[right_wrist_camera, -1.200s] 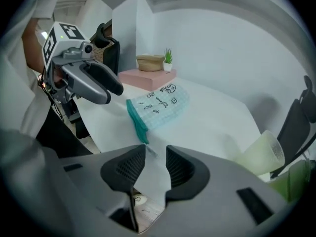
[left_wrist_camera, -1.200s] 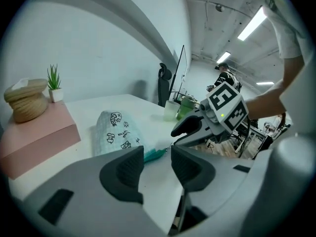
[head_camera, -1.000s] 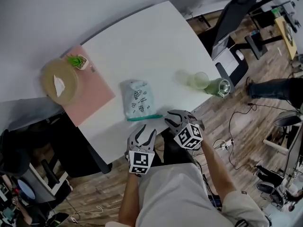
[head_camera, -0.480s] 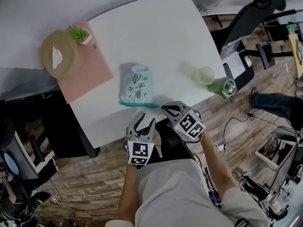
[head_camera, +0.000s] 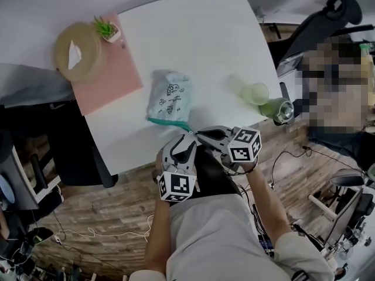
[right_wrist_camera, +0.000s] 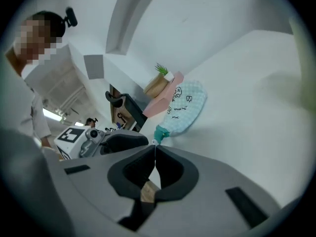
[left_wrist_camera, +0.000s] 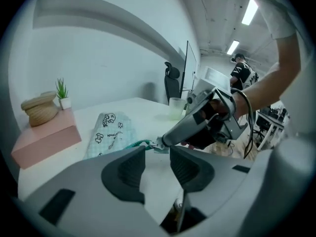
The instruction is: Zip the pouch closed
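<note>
Pinching metal zipper pull (left_wrist_camera: 159, 145) of soft printed pouch (head_camera: 170, 97), right claw (head_camera: 198, 134); left claw (head_camera: 184, 141) closing, empty.

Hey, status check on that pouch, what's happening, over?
Right hand-held gripper shut on zipper pull. Left hand-held gripper closing, nothing between jaws. Pouch on table, nothing blocking it.

Holds 2 grippers close together at the near edge of the table (head_camera: 193, 45). Points the left gripper (head_camera: 184, 142) forward and down, jaws half apart and closing, with nothing touching the pads. Pinches the zip tab (left_wrist_camera: 159, 146) in the right gripper (head_camera: 199, 134), jaws tight together, tip turned toward the left one.
</note>
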{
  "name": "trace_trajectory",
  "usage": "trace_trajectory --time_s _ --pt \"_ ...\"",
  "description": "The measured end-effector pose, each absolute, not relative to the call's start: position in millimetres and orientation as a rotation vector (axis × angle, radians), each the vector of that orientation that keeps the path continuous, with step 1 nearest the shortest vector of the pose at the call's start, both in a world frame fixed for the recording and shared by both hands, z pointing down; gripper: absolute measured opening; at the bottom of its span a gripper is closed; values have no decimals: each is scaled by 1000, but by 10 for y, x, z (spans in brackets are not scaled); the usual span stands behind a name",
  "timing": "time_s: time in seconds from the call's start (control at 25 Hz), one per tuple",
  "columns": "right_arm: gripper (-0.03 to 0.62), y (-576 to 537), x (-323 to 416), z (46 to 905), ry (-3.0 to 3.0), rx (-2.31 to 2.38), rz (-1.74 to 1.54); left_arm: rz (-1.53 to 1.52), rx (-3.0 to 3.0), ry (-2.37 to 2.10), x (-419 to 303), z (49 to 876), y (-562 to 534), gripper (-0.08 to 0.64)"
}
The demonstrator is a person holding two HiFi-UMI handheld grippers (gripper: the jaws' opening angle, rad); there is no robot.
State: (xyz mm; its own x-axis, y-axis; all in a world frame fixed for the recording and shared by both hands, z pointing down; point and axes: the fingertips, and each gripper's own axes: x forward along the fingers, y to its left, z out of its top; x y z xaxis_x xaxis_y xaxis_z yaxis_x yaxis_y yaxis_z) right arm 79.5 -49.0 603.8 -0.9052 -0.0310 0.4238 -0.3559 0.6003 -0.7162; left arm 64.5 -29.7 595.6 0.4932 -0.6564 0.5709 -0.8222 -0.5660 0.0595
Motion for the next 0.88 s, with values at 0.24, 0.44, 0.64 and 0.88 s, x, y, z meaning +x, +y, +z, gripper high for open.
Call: trace_trajectory --time_s 0.24,0.44,0.64,0.88 --pt "5 -485 705 5950 -2448 276 1409 931 2525 -1301 670 5961 -359 179" --pt "3 -499 701 5921 -2439 264 1460 1081 2603 -1311 691 5975 -381 154" --pt "3 -519 724 5915 -2458 261 1388 1041 2644 -1212 743 5956 -309 40" --pt "3 -515 700 5896 -2469 248 1301 898 2608 -1233 715 5856 -290 24"
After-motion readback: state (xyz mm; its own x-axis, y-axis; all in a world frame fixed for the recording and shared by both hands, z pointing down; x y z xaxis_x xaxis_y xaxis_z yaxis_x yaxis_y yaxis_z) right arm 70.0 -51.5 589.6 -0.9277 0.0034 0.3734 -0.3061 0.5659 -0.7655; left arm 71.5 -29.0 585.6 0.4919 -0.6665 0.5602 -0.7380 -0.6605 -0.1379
